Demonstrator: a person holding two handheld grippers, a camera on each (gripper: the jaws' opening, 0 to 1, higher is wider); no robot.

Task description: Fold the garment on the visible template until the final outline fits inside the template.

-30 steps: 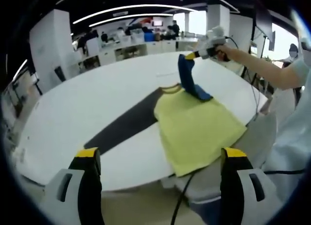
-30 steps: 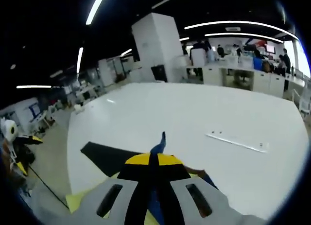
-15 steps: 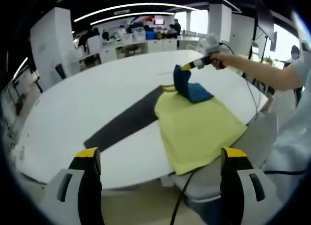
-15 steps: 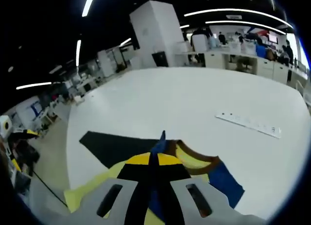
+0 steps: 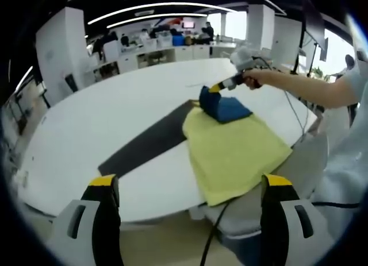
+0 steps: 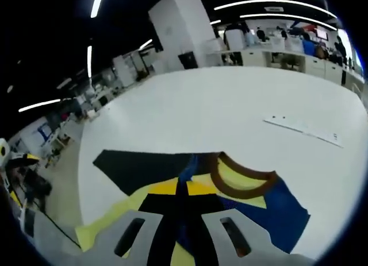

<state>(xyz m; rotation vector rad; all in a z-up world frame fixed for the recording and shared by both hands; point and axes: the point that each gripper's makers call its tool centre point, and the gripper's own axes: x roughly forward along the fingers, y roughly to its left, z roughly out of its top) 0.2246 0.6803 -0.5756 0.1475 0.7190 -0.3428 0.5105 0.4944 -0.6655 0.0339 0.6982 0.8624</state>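
Garment: yellow shirt (image 5: pixel 233 151) with blue sleeve (image 5: pixel 224 108) and brown collar (image 6: pixel 238 180), lying flat at centre right of the left gripper view, on the white surface (image 5: pixel 103 122); its near hem hangs a little over the surface's edge.

Template: dark strip (image 5: pixel 146 145) running from under the shirt's left side toward the lower left of that view; in the right gripper view it shows as a dark shape (image 6: pixel 144 168) at centre left, partly under the collar end.

Progress: early, as I judge it. One sleeve is being folded in over the shirt's top; the yellow body lies wide, mostly beside the template, not on it. The side folds, the bottom fold and the fit inside the outline are all left.

Right gripper (image 5: pixel 214 89): my fingers are pinched together on the blue sleeve, low over the collar end, in the upper middle of the left gripper view.

Left gripper (image 5: pixel 187 188): my fingers stand wide apart at the bottom of its view, holding nothing, well apart from the shirt.

Look: cloth is smooth, few wrinkles; the blue sleeve is bunched into a soft mound.
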